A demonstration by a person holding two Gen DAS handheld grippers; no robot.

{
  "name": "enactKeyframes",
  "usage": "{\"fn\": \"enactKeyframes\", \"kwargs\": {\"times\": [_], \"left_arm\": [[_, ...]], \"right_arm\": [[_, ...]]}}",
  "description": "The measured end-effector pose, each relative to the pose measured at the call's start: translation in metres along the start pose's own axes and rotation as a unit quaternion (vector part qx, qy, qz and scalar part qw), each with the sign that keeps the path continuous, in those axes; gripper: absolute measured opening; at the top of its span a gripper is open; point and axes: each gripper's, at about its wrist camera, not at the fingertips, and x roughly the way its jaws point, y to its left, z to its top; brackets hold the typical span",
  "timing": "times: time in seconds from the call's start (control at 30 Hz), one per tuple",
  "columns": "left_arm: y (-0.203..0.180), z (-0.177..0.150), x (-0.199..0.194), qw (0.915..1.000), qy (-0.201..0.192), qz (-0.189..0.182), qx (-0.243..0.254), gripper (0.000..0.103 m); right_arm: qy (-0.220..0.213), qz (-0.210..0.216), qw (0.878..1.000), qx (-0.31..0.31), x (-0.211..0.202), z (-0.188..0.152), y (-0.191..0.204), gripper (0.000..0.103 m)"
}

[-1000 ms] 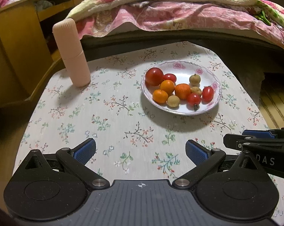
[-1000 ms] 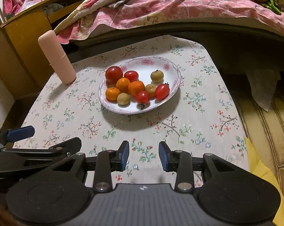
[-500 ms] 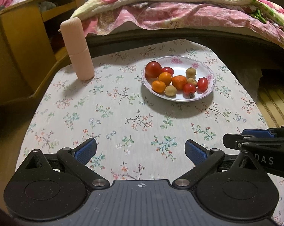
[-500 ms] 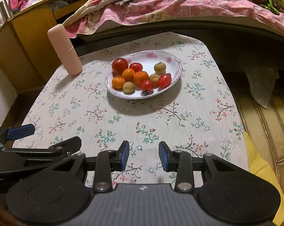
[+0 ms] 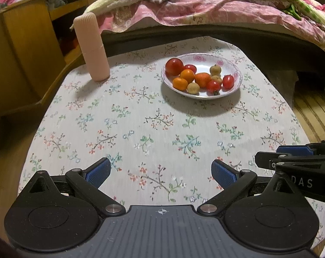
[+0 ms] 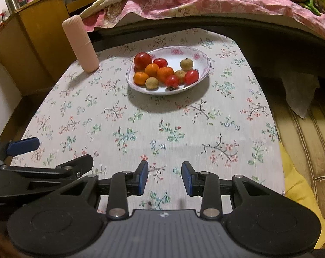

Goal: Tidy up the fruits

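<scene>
At the far left a tall ribbed pale-pink cylindrical container point(image 5: 91, 47) stands upright near the table's back edge, apart from the food, probably so it stays out of the working area. Right of it sits the white floral-rimmed ceramic plate point(image 5: 235, 69), holding every fruit in one loose heap: a large red tomato point(image 5: 174, 66) at the back left, small orange tangerines point(image 5: 187, 75), tan round longans point(image 5: 193, 88) and red cherry tomatoes point(image 5: 228, 81). Nothing lies loose on the flower-printed tablecloth point(image 5: 141, 124), so the gathering looks complete.

Nearer us, both tools hang low over the bare front of the cloth, well apart from the plate, as though parked. The left gripper point(image 5: 161, 172) has its blue pads spread wide and holds nothing. Beside it, the right gripper point(image 6: 164, 177) has its pads parted by a narrower gap, also empty.
</scene>
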Motion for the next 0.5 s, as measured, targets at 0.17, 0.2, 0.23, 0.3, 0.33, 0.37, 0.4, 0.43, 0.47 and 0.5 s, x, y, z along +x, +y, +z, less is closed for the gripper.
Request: {"fn": "enactKeyframes", "kwargs": {"times": [0.17,0.2,0.23,0.3,0.33,0.37,0.4,0.43,0.47,0.5], "left_arm": [[0.0,-0.006,-0.002,1.0,0.004,-0.002,0.002,0.101],[0.0,-0.007,-0.004,1.0,0.003,-0.001,0.002,0.101],[0.0,-0.007,-0.005,1.0,0.002,-0.001,0.003,0.101],[0.0,-0.009,-0.007,1.0,0.002,-0.001,0.003,0.101],[0.0,-0.01,-0.008,1.0,0.002,-0.002,0.002,0.101],[0.0,-0.01,-0.008,1.0,0.004,-0.003,0.001,0.101],[0.0,-0.011,-0.008,1.0,0.006,-0.005,0.001,0.101],[0.0,-0.011,-0.008,1.0,0.007,-0.006,0.002,0.101],[0.0,-0.012,-0.008,0.9999,0.008,-0.006,0.002,0.101],[0.0,-0.013,-0.008,0.9999,0.01,-0.006,0.001,0.101]], "right_arm": [[0.004,0.0,1.0,-0.001,-0.003,-0.007,0.002,0.037],[0.004,0.0,1.0,-0.001,-0.003,-0.007,0.002,0.037],[0.004,0.001,1.0,0.0,-0.004,-0.008,0.002,0.037],[0.003,0.001,1.0,0.001,-0.006,-0.01,0.002,0.037],[0.003,0.001,1.0,0.0,-0.007,-0.011,0.003,0.037],[0.003,-0.001,1.0,-0.001,-0.007,-0.012,0.003,0.037],[0.002,-0.002,1.0,-0.002,-0.008,-0.013,0.003,0.037],[0.003,-0.003,1.0,-0.002,-0.008,-0.014,0.003,0.037],[0.003,-0.004,1.0,-0.002,-0.009,-0.015,0.003,0.037],[0.004,-0.004,1.0,-0.003,-0.009,-0.016,0.004,0.037]]}}
